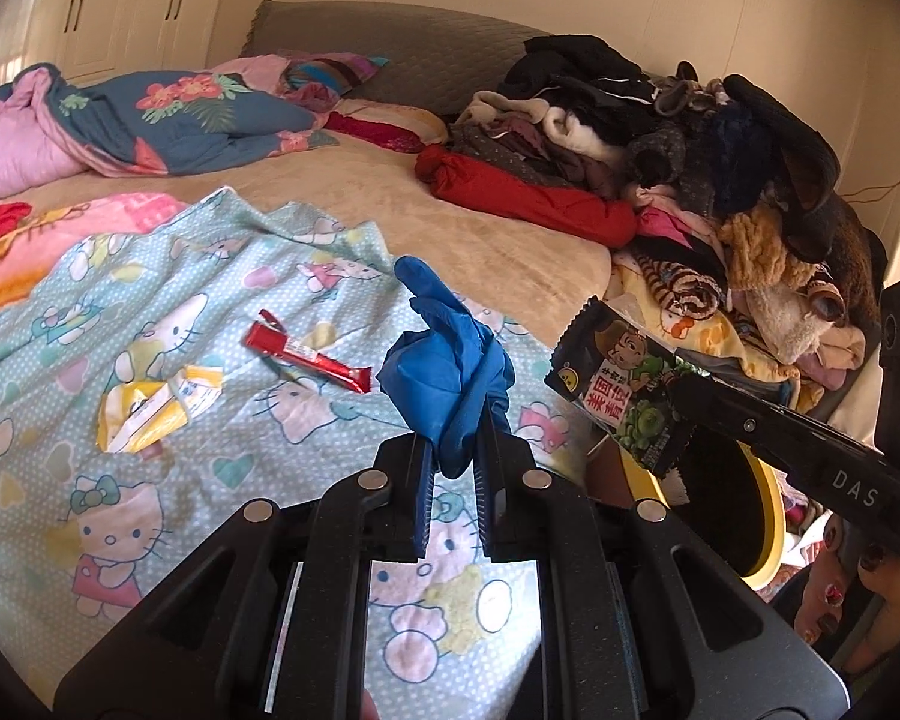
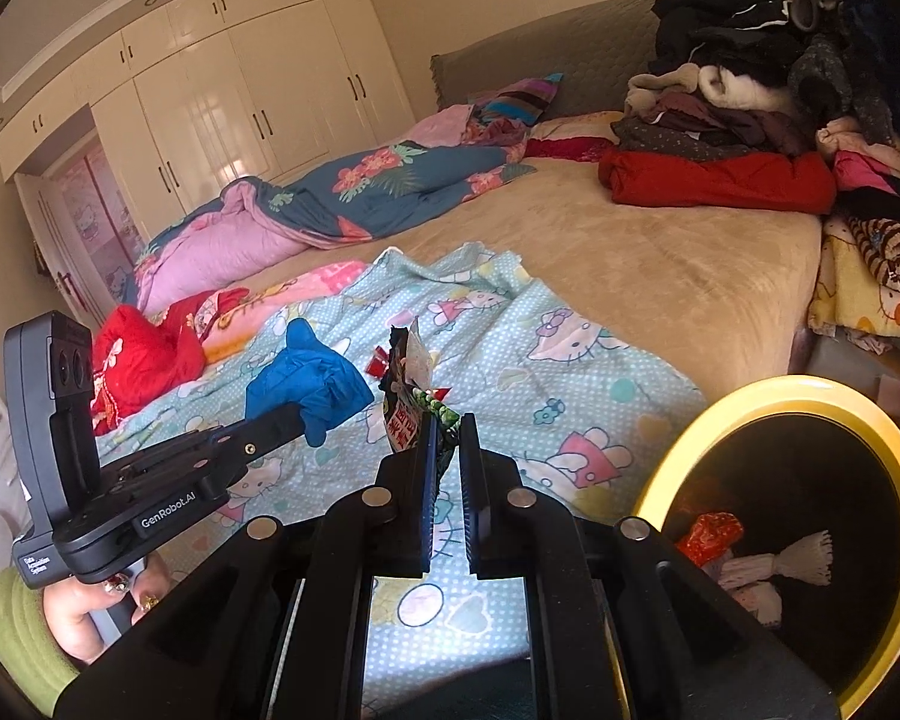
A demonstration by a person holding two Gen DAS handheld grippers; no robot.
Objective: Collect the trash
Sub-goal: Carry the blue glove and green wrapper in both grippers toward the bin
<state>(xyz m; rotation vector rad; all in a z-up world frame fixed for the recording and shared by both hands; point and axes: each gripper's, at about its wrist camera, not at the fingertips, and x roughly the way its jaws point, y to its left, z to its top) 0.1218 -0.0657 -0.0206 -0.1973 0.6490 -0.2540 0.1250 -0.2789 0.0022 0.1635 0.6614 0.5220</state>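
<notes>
My left gripper (image 1: 456, 423) is shut on a crumpled blue glove (image 1: 444, 360), lifted above the Hello Kitty sheet (image 1: 150, 312). My right gripper (image 2: 448, 427) is shut on a dark printed snack wrapper (image 2: 411, 405), which sticks up from its fingers. From the left wrist view that wrapper (image 1: 621, 387) hangs just right of the glove. The right wrist view has the left gripper (image 2: 297, 414) and the glove (image 2: 306, 381) at its left. A red wrapper (image 1: 306, 357) and a crumpled yellow-white wrapper (image 1: 156, 405) lie on the sheet. A yellow-rimmed bin (image 2: 678, 450) stands at the lower right with trash inside.
A tall pile of clothes (image 1: 720, 180) covers the bed's right side. A floral quilt (image 1: 150, 114) lies at the far left. White wardrobes (image 2: 228, 102) line the wall. A person's hand (image 2: 90, 606) in a green sleeve holds the left gripper.
</notes>
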